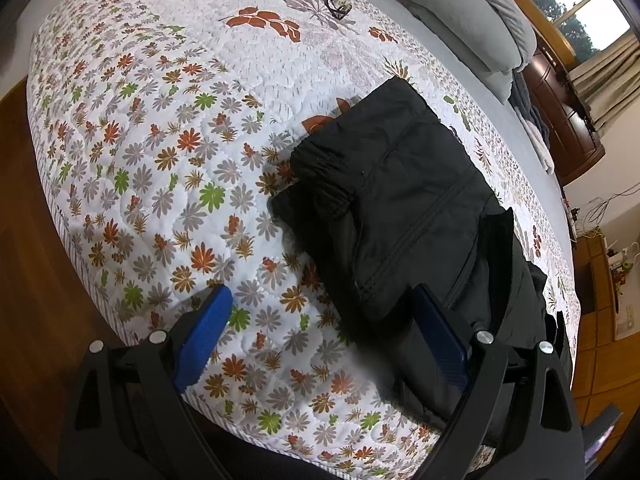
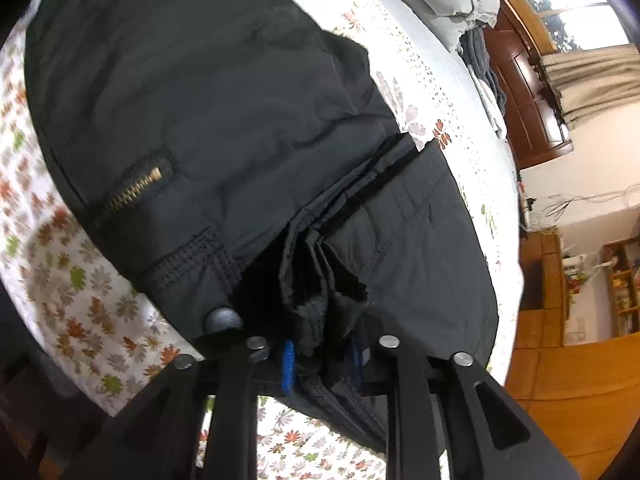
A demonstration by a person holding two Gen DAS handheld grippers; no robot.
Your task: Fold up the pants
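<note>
Black pants (image 1: 392, 208) lie folded on the floral quilt (image 1: 168, 152) of a bed, toward its right side. My left gripper (image 1: 324, 312) is open above the quilt's near edge; its right blue finger (image 1: 440, 340) rests over the pants' near end, its left one over bare quilt. In the right wrist view the pants (image 2: 224, 112) fill the frame, with a brass zipper (image 2: 132, 194) and a black button (image 2: 223, 318). My right gripper (image 2: 322, 360) is shut on a bunched edge of the pants, fabric pinched between its blue pads (image 2: 287, 366).
Grey pillows (image 1: 468, 16) lie at the bed's far right. Eyeglasses (image 1: 338, 4) rest on the far quilt. A dark wooden headboard (image 1: 560, 108) and window are at the right. Wooden floor (image 1: 24, 240) lies left of the bed.
</note>
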